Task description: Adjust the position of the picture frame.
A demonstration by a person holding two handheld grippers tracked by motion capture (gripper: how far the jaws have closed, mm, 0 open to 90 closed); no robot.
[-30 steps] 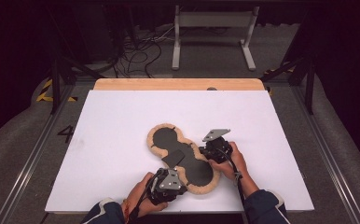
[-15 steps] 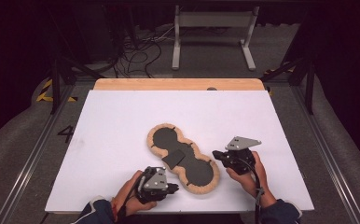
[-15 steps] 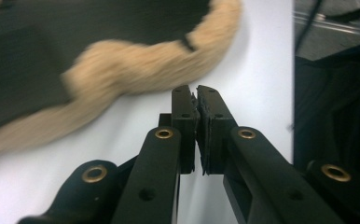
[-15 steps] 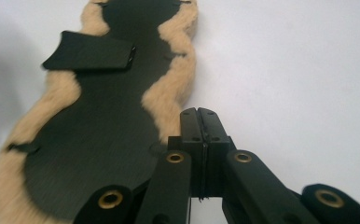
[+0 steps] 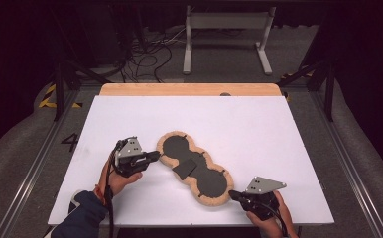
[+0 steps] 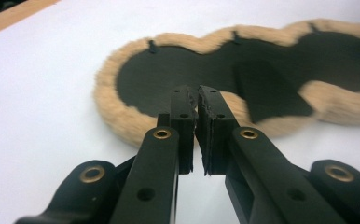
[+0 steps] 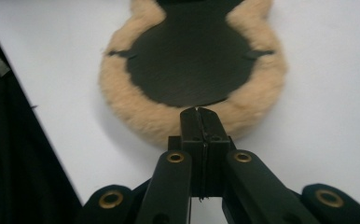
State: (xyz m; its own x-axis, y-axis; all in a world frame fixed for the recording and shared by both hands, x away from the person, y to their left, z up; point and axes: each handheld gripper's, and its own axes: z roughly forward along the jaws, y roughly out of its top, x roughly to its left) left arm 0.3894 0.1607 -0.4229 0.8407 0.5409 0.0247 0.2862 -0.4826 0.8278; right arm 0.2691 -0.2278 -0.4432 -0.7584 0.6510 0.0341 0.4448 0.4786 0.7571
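Where white tabletop (image 5: 279,134) lies | dark room | both tools pressed together.

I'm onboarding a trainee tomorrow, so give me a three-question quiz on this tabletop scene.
1. True or false: the fleece pad lies flat on the white table.
2. Which end of the pad does the left gripper point at? A) far-left lobe B) near-right lobe C) neither
3. Fill in: in its own view, the right gripper has its jaws ____.

Key: 1 true; 2 A; 3 shut, with nothing between them, just short of the pad's furry rim.
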